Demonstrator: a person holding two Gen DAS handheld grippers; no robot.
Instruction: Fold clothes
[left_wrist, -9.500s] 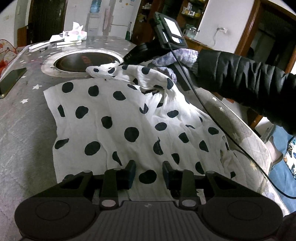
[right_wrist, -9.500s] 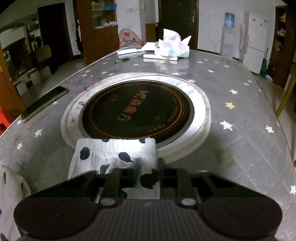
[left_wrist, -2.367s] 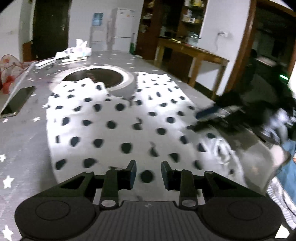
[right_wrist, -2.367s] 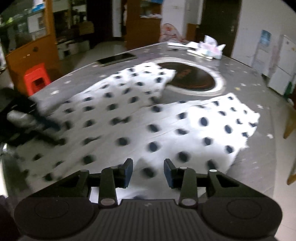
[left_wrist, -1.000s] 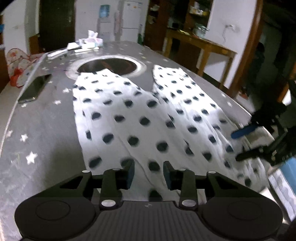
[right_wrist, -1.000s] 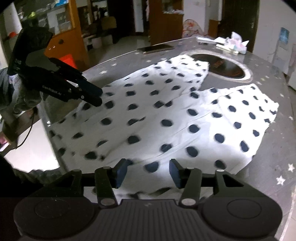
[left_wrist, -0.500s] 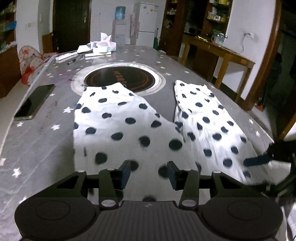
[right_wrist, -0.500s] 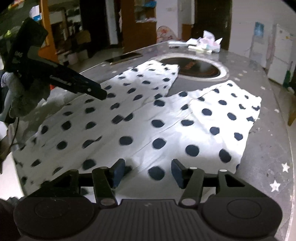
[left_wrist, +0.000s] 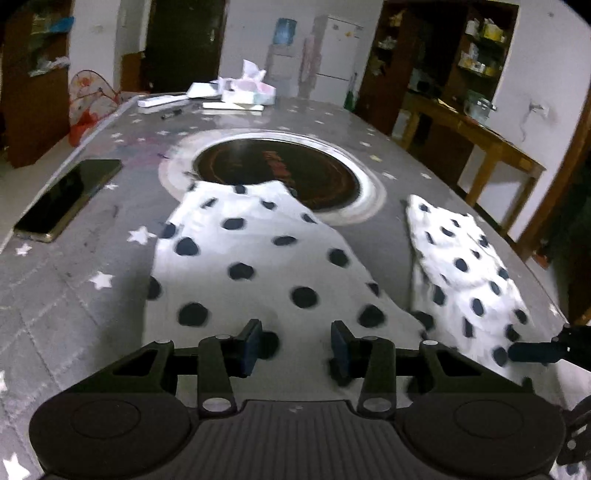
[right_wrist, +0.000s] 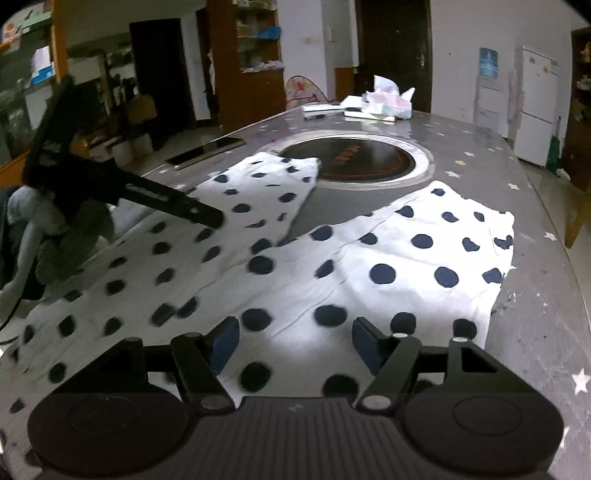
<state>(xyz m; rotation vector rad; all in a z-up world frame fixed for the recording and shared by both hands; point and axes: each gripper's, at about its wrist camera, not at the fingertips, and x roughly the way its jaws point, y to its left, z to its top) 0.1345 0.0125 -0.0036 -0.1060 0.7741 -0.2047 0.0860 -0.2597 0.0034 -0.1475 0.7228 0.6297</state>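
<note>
We see the polka-dot trousers (left_wrist: 258, 273) spread flat on the star-patterned table (left_wrist: 66, 295), the two legs reaching toward the round hob (left_wrist: 277, 173) set in the tabletop; one cuff overlaps its rim. In the left wrist view the waist end is hidden behind our left tool (left_wrist: 295, 345), and the right edge of the far leg runs out of sharp focus. Our right tool (right_wrist: 291, 343) also covers the near hem, and the cloth at lower left of that view is blurred. Both tools stand with fingers apart, holding nothing, just above the fabric.

Compared with half a second ago, the left tool sits closer to the cloth, so the dots look larger, and the right tool's fingers are spread a little wider. The trousers lie as before.

Red characters ring the hob, too blurred for us to read. White lettering on the left tool's finger in the right wrist view is illegible too. A phone (left_wrist: 68, 199) lies near the left edge, a tissue pack (right_wrist: 388, 101) at the far end.
</note>
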